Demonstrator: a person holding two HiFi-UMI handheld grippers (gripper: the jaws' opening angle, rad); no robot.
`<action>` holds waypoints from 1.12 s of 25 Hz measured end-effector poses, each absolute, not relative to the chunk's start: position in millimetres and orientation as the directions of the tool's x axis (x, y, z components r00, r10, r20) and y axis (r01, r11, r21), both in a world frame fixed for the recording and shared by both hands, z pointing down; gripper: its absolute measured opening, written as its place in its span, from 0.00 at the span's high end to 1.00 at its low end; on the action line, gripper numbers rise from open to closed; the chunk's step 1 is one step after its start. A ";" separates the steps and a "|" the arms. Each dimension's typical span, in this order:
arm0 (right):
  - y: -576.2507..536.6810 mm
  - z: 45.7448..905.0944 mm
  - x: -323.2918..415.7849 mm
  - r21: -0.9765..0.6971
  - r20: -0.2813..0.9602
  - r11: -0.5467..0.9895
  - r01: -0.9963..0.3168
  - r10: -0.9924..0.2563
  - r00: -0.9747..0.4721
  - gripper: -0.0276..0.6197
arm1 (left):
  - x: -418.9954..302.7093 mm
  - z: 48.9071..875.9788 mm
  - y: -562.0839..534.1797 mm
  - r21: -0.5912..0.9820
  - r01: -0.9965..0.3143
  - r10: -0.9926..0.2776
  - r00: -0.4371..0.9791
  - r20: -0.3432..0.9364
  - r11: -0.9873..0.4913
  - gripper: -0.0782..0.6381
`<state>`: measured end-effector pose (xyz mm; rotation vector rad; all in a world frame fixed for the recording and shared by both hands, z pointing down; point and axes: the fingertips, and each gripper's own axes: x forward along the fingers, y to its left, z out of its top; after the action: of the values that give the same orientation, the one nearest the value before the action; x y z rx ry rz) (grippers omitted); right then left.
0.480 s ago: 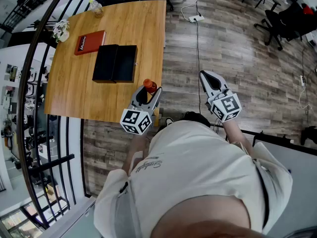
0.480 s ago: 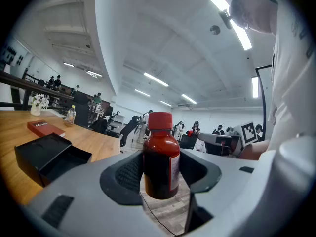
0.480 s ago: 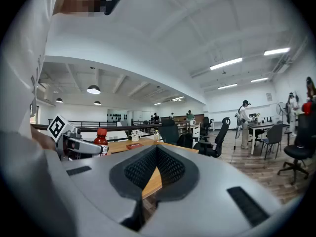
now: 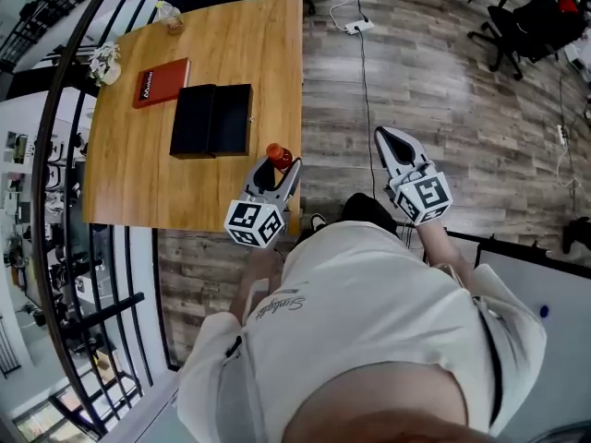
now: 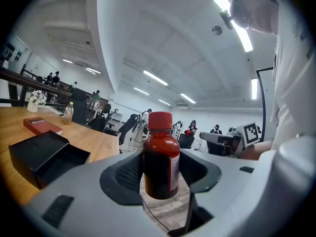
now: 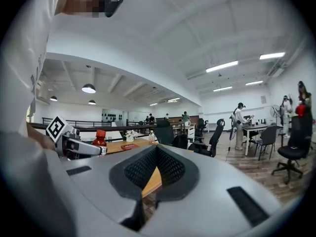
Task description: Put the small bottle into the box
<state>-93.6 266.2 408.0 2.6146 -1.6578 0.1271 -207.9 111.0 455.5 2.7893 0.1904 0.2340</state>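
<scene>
A small dark-red bottle [image 4: 279, 156] with a red cap hangs over the table's near right edge, upright between the jaws of my left gripper [image 4: 277, 169]. In the left gripper view the bottle [image 5: 160, 157] is clamped between the two pads, its base clear of the floor below. The open black box [image 4: 211, 118] lies on the wooden table [image 4: 129, 183], ahead and left of the bottle; it also shows as the box [image 5: 44, 154] at the left. My right gripper [image 4: 388, 141] is over the floor, right of the table, shut and empty [image 6: 157, 154].
A red book [image 4: 160, 82] lies beyond the box, with a small flower pot [image 4: 103, 63] and a clear drink bottle [image 4: 168, 15] at the table's far edge. A black railing [image 4: 55, 155] runs along the left. Office chairs [image 4: 517, 35] and cables are on the wood floor.
Almost nothing differs: the head view has shifted slightly, and both grippers keep their places, the left one still around the bottle.
</scene>
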 end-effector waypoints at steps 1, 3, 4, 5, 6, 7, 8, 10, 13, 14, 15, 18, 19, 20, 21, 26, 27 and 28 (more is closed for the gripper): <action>268.1 407.6 -92.7 0.002 0.096 -0.436 -0.900 -0.896 0.434 0.97 | -207.1 455.7 111.4 0.341 0.106 0.162 0.977 0.138 -0.934 0.58; 273.1 409.5 -90.3 0.010 0.111 -0.455 -0.890 -0.884 0.453 0.97 | -205.4 459.2 113.0 0.352 0.108 0.168 0.976 0.142 -0.930 0.58; 275.4 411.4 -88.1 0.010 0.118 -0.464 -0.886 -0.879 0.462 0.97 | -203.4 462.3 113.9 0.359 0.109 0.172 0.974 0.147 -0.927 0.58; 277.1 413.9 -84.8 0.008 0.127 -0.471 -0.882 -0.874 0.469 0.97 | -199.9 465.6 114.6 0.367 0.110 0.177 0.972 0.152 -0.924 0.58; 277.9 417.5 -80.7 0.003 0.138 -0.477 -0.879 -0.870 0.473 0.97 | -195.4 468.7 115.0 0.373 0.112 0.182 0.971 0.157 -0.921 0.58; 278.0 422.3 -76.6 -0.004 0.151 -0.480 -0.877 -0.867 0.474 0.97 | -190.8 471.7 115.0 0.379 0.114 0.187 0.969 0.162 -0.919 0.58; 277.7 428.2 -72.9 -0.014 0.165 -0.482 -0.876 -0.865 0.473 0.97 | -186.5 474.9 114.9 0.384 0.113 0.190 0.967 0.169 -0.916 0.58; 276.1 439.3 -64.5 -0.033 0.189 -0.481 -0.876 -0.864 0.467 0.97 | -176.9 481.1 113.4 0.392 0.107 0.192 0.964 0.185 -0.914 0.58; 266.8 450.5 -38.2 -0.046 0.203 -0.461 -0.886 -0.873 0.444 0.97 | -150.2 485.8 107.7 0.390 0.087 0.182 0.960 0.212 -0.917 0.58; 260.6 456.1 -26.4 -0.055 0.211 -0.451 -0.891 -0.877 0.432 0.97 | -140.2 486.1 104.5 0.387 0.076 0.174 0.958 0.227 -0.919 0.58; 253.3 462.1 -14.2 -0.066 0.222 -0.443 -0.894 -0.880 0.419 0.97 | -130.9 485.6 100.9 0.385 0.061 0.165 0.956 0.242 -0.921 0.58; 227.7 466.0 18.6 -0.072 0.220 -0.407 -0.911 -0.897 0.383 0.97 | -105.8 479.1 89.4 0.392 0.031 0.145 0.953 0.264 -0.920 0.58; 218.4 463.2 28.2 -0.059 0.204 -0.390 -0.919 -0.906 0.372 0.97 | -96.7 476.3 84.6 0.400 0.028 0.145 0.954 0.264 -0.916 0.58; 209.6 460.8 37.2 -0.043 0.188 -0.375 -0.926 -0.913 0.361 0.97 | -87.1 473.3 79.4 0.407 0.025 0.144 0.954 0.262 -0.913 0.58; 202.6 459.9 45.8 -0.032 0.173 -0.361 -0.932 -0.920 0.350 0.97 | -77.2 470.1 74.5 0.410 0.021 0.139 0.955 0.261 -0.912 0.58; 202.1 468.0 95.7 -0.143 0.142 -0.332 -0.932 -0.939 0.313 0.97 | -32.8 456.8 67.1 0.378 -0.023 0.075 0.967 0.242 -0.926 0.58; 203.2 467.3 105.9 -0.142 0.146 -0.330 -0.933 -0.940 0.310 0.97 | -26.8 455.8 65.7 0.383 -0.042 0.055 0.969 0.239 -0.923 0.58; 204.0 465.9 115.5 -0.130 0.148 -0.325 -0.937 -0.941 0.305 0.97 | -21.2 455.2 64.3 0.390 -0.061 0.036 0.971 0.238 -0.919 0.58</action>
<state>115.5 204.0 465.9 2.5536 -1.8367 0.3121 -21.2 64.3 455.2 2.7150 -0.0176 0.3381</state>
